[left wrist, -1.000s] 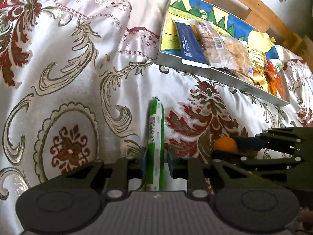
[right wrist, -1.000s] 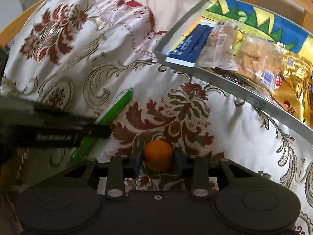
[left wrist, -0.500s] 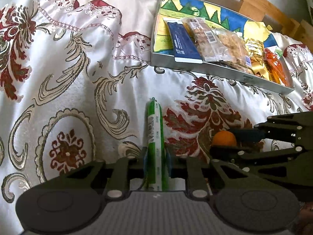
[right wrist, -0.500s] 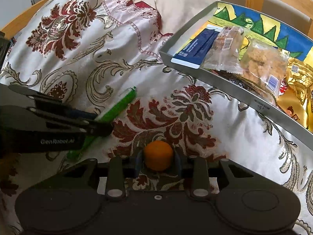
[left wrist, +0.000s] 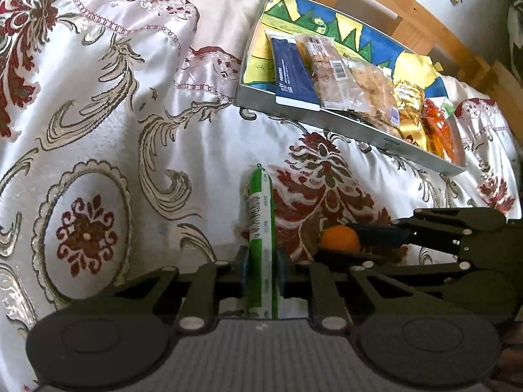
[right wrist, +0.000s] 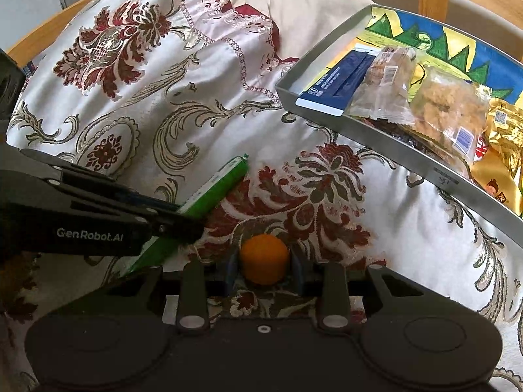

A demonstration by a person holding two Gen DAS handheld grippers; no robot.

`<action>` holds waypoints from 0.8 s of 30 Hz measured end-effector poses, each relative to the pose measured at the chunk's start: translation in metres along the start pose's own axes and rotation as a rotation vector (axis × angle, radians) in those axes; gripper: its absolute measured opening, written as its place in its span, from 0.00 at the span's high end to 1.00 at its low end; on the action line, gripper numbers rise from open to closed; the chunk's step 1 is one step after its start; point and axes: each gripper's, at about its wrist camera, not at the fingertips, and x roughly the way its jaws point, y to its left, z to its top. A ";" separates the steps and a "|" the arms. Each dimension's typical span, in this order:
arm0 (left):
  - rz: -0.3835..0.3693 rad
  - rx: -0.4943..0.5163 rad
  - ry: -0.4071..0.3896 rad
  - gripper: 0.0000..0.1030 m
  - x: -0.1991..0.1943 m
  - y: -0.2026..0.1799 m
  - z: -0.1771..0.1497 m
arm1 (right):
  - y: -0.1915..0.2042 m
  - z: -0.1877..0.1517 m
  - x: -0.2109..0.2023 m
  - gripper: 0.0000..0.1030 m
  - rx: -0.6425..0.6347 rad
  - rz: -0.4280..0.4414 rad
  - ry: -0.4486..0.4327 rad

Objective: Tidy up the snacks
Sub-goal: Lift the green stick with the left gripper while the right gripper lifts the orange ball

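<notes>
My left gripper (left wrist: 263, 266) is shut on a long green snack stick (left wrist: 260, 225), held above the patterned bedcover; the stick also shows in the right wrist view (right wrist: 215, 192). My right gripper (right wrist: 264, 266) is shut on a small orange ball-shaped snack (right wrist: 264, 258), which shows in the left wrist view (left wrist: 340, 237) too, just right of the stick. A grey tray (left wrist: 327, 119) with a colourful lining lies ahead to the upper right; it also shows in the right wrist view (right wrist: 376, 130). It holds a blue packet (left wrist: 292, 73), clear biscuit bags, gold and orange packets.
The white, red and gold floral bedcover (left wrist: 114, 130) spreads under both grippers. A wooden bed rail (left wrist: 418, 23) runs behind the tray. The two grippers sit close side by side.
Both grippers have risen and drawn back a little with their snacks, so more of the bedcover and tray shows. The left jaws have closed tighter on the green stick.
</notes>
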 end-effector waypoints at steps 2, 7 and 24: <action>-0.005 -0.017 -0.003 0.83 0.001 0.001 0.000 | 0.001 0.001 -0.001 0.65 0.005 -0.002 -0.006; -0.032 -0.058 -0.019 0.83 -0.002 0.001 0.000 | 0.006 0.003 -0.007 0.65 -0.007 -0.009 -0.028; -0.126 -0.205 -0.081 0.83 -0.014 0.014 -0.003 | -0.005 0.016 -0.036 0.65 0.038 -0.017 -0.107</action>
